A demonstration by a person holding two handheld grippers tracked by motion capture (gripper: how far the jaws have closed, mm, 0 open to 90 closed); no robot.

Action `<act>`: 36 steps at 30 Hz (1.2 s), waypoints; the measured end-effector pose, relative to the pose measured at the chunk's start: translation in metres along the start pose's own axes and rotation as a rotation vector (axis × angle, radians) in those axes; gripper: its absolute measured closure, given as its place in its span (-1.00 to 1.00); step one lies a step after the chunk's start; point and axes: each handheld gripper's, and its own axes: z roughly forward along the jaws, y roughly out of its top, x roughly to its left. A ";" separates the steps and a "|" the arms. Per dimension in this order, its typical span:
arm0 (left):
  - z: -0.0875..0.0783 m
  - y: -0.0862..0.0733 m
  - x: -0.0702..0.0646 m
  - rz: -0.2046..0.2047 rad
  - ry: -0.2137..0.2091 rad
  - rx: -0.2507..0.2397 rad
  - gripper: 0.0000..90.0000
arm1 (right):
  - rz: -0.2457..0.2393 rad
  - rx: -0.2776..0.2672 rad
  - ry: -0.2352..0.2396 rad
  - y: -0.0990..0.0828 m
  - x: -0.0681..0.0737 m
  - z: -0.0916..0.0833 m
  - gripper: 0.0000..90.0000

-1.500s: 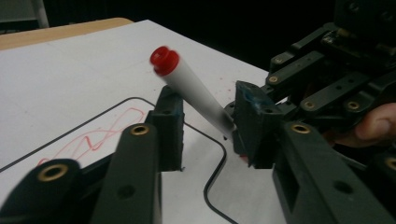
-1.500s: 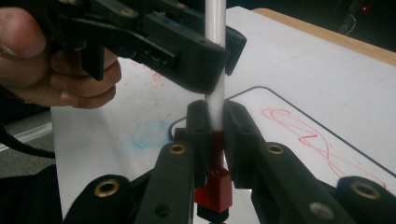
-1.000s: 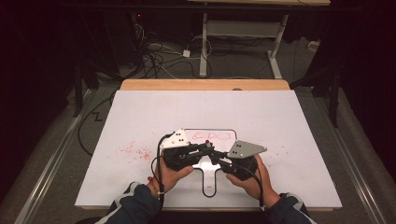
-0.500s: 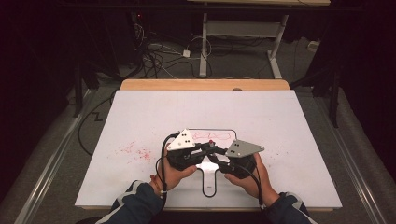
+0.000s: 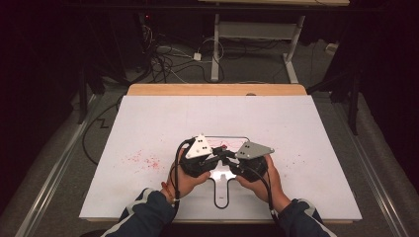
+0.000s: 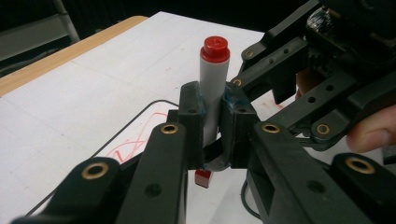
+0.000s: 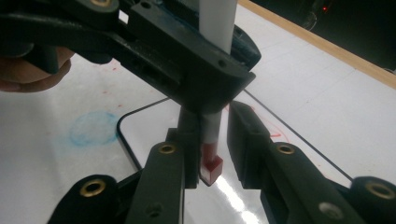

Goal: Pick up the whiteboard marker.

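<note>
A white marker (image 6: 212, 88) with a red end stands upright, and my left gripper (image 6: 214, 100) is shut on its barrel. Its red lower end (image 7: 211, 167) hangs between the jaws of my right gripper (image 7: 215, 122). Those jaws have just been closing. One pad lies against the marker and the other stands a little apart. In the high view the left gripper (image 5: 213, 159) and the right gripper (image 5: 228, 161) meet tip to tip over a small whiteboard (image 5: 222, 192) with a black outline and red scribbles.
The whiteboard lies on a white sheet (image 5: 148, 123) that covers the table, with red specks (image 5: 143, 160) to the left and a blue smudge (image 7: 93, 128). A wooden edge (image 5: 217, 90) runs along the far side. Cables and a desk frame lie beyond it.
The left gripper has edged slightly to the right, closer to the right gripper. Both hands stay over the small whiteboard.
</note>
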 end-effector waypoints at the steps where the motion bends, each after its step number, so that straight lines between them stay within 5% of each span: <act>1: 0.000 0.000 0.000 -0.002 0.010 0.003 0.75 | 0.010 -0.007 -0.003 0.000 0.000 0.001 0.65; 16: -0.002 -0.004 0.011 -0.083 0.047 -0.018 0.73 | 0.013 -0.046 -0.014 0.006 0.001 0.016 0.82; 24: -0.007 -0.004 0.013 -0.079 0.040 -0.053 -0.05 | 0.009 -0.042 -0.027 0.004 -0.002 0.017 0.82; 27: -0.011 -0.004 0.012 -0.053 0.076 -0.037 -0.42 | 0.014 -0.045 -0.033 0.003 -0.005 0.017 0.82; 28: -0.018 -0.005 0.012 -0.014 0.083 -0.028 -0.48 | 0.015 -0.047 -0.035 0.002 -0.008 0.016 0.82; 32: -0.037 -0.015 0.015 0.057 0.121 -0.010 -0.57 | 0.034 -0.054 -0.040 -0.001 -0.015 0.014 0.82; 36: -0.055 -0.033 0.027 0.053 0.164 0.022 -0.57 | 0.049 -0.066 -0.042 -0.002 -0.021 0.011 0.82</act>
